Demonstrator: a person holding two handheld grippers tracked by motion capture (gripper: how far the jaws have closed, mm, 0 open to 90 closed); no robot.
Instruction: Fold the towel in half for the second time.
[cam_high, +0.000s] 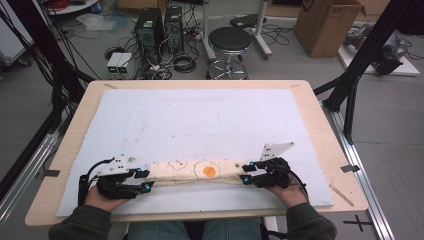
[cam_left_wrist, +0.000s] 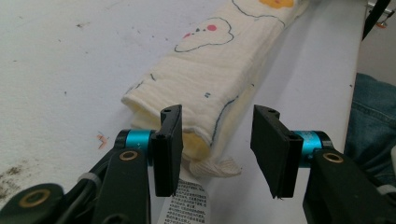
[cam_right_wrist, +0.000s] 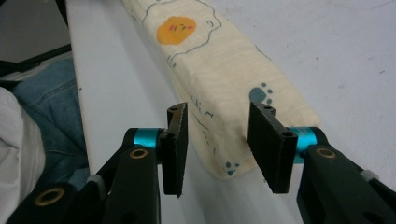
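Along the near edge of the white-covered table (cam_high: 210, 115) lies a folded printed cloth (cam_high: 197, 170). Left tongs (cam_high: 143, 180) and right tongs (cam_high: 246, 172) straddle its two ends, jaws parted, gripping nothing.

The white foam board (cam_high: 200, 115) lies bare beyond the folded cloth (cam_high: 195, 170), so a hand could pass freely there (up to the far table edge (cam_high: 200, 84)). The cloth runs as a long low bar across the near part, spanning between the left gripper (cam_high: 142, 180) and right gripper (cam_high: 247, 172). A narrow bare strip remains nearer the person.
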